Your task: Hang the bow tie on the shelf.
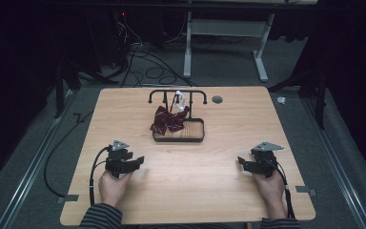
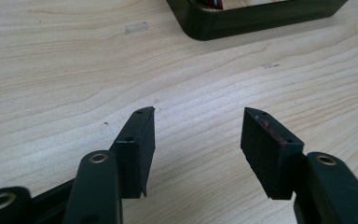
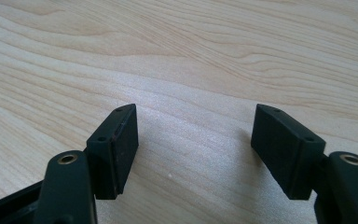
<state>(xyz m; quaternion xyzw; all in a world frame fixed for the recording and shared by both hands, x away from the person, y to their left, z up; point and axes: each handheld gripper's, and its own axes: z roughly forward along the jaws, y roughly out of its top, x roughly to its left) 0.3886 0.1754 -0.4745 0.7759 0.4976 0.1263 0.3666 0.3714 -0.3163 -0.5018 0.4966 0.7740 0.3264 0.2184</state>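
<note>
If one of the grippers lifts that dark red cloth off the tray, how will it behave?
The dark red cloth lies crumpled in folds, so it is probably floppy and will droop. It looks light. It is draped over the tray edge below the black rack, so it may snag.

I see the tray [image 1: 198,137] at the table's [image 1: 186,191] middle — a cloth [image 1: 168,120] draped over its left rim, a rack [image 1: 177,94] just behind. My left gripper [image 1: 136,161] and right gripper [image 1: 242,162] sit near me, well apart.
</note>
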